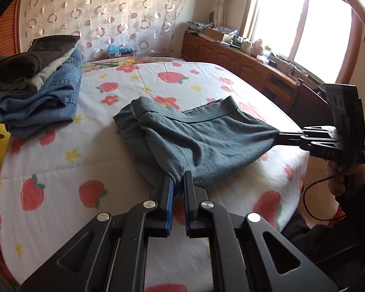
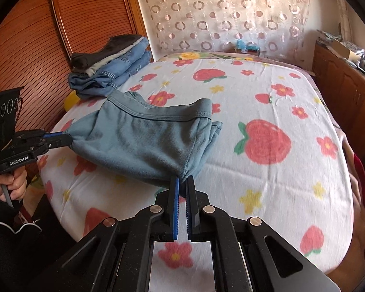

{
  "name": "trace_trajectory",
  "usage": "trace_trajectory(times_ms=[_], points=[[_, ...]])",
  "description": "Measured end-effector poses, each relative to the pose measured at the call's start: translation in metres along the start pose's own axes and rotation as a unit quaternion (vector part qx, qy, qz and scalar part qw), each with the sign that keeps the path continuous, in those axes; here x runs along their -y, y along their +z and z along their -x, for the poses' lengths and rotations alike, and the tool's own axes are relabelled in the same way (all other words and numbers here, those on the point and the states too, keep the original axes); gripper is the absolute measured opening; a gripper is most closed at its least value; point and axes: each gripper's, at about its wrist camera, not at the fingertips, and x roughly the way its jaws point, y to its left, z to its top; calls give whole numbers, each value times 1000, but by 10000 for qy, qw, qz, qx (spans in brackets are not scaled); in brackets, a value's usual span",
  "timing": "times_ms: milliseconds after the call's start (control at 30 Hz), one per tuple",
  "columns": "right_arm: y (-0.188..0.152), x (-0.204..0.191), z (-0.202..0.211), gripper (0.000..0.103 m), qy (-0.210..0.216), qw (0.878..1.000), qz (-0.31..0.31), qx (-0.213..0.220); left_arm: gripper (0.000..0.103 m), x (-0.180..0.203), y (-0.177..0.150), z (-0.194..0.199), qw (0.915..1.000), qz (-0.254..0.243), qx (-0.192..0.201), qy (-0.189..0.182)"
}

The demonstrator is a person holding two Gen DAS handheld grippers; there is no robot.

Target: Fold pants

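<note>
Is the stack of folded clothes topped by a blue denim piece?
No, a dark garment tops the stack; the denim lies beneath.

The grey-green knit pants (image 1: pixel 197 136) lie on the strawberry-print bed sheet (image 1: pixel 60 170), straight ahead of the left gripper (image 1: pixel 178 177), which pinches their near edge. The right gripper (image 1: pixel 278 137), off to its right, clamps the opposite corner. A stack of folded denim and dark clothes (image 1: pixel 39 85) sits far ahead-left; a wooden cabinet (image 1: pixel 243 60) runs beyond the bed's right side.
</note>
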Motion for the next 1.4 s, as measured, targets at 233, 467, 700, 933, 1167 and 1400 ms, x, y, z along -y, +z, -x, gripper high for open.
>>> trace_trajectory(times_ms=[233, 467, 700, 933, 1167, 1400], points=[[-6, 0, 2, 4, 12, 10000, -46, -15, 11, -1, -4, -14, 9996, -6, -230, 159], [-4, -3, 11, 5, -53, 9999, 17, 98, 55, -9, 2, -10, 9990, 97, -22, 430], [-1, 2, 13, 10, -192, 9996, -48, 210, 72, -28, 18, -29, 9970, 312, -90, 709], [13, 3, -4, 29, -197, 9994, 30, 283, 72, -30, 36, -47, 9978, 320, -83, 580], [30, 5, -30, 43, -283, 9994, 44, 218, 72, -32, 53, -57, 9981, 297, -39, 533], [47, 7, -58, 43, -362, 9993, 22, 68, 72, -41, 61, -69, 9977, 392, -94, 539]])
